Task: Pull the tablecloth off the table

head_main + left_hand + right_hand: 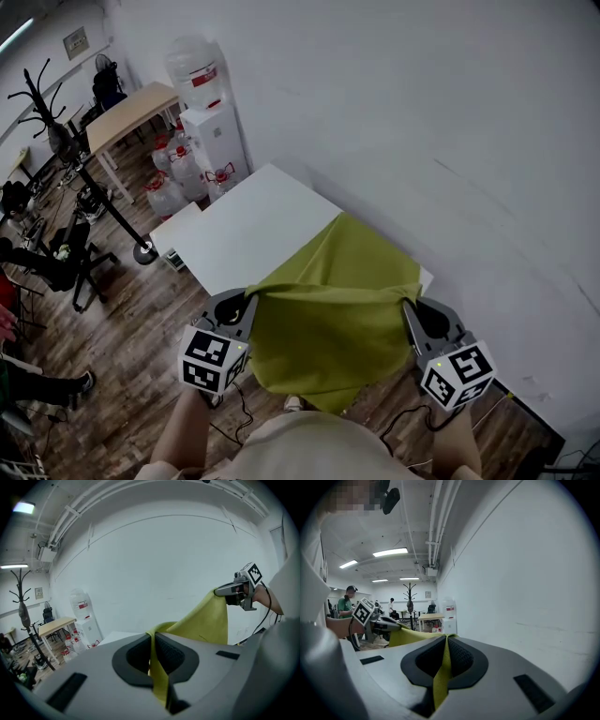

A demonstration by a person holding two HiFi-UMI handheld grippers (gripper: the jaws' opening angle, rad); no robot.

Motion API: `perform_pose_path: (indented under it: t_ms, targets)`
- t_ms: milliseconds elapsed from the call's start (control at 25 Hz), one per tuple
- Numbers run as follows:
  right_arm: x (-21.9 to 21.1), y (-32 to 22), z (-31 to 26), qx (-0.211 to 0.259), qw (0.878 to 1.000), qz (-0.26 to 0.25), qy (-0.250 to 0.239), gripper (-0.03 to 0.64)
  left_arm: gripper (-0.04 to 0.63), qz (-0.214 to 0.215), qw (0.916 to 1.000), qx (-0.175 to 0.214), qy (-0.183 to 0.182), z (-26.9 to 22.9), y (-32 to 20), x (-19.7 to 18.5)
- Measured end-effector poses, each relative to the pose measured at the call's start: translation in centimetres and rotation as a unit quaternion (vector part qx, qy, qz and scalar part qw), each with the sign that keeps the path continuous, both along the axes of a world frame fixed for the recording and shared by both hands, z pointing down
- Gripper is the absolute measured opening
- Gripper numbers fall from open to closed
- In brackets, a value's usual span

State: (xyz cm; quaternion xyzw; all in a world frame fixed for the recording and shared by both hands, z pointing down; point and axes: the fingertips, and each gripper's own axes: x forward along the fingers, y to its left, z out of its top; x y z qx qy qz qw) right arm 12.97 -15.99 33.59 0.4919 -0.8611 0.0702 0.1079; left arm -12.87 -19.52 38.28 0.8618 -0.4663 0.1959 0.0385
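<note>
I have the left hand-held gripper (247, 307) and the right hand-held gripper (411, 314) each clamped tight on a corner of the tablecloth (337, 300), which seems soft and light, sagging between them.

An open-plan office or workroom — a white water dispenser (216, 136) with a bottle on top stands against the bare white wall (422, 112), with spare clear water bottles (172, 183) at its foot. Nearby are a black coat stand (101, 190), a pale wooden table (131, 111) and a black swivel chair (67, 267) on wood-plank flooring (141, 314) — strip lights (390, 552) and exposed ceiling pipes (436, 522) run overhead.
</note>
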Motion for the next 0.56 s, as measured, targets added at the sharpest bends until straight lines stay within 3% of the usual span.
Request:
perform_pose_path:
  t_ms: [560]
  targets:
    - [0.47, 0.16, -0.76, 0.004, 1.0, -0.01, 0.007, 0.032, 0.021, 0.006, 1.0, 0.002, 0.0, -0.86, 0.26, 0.56]
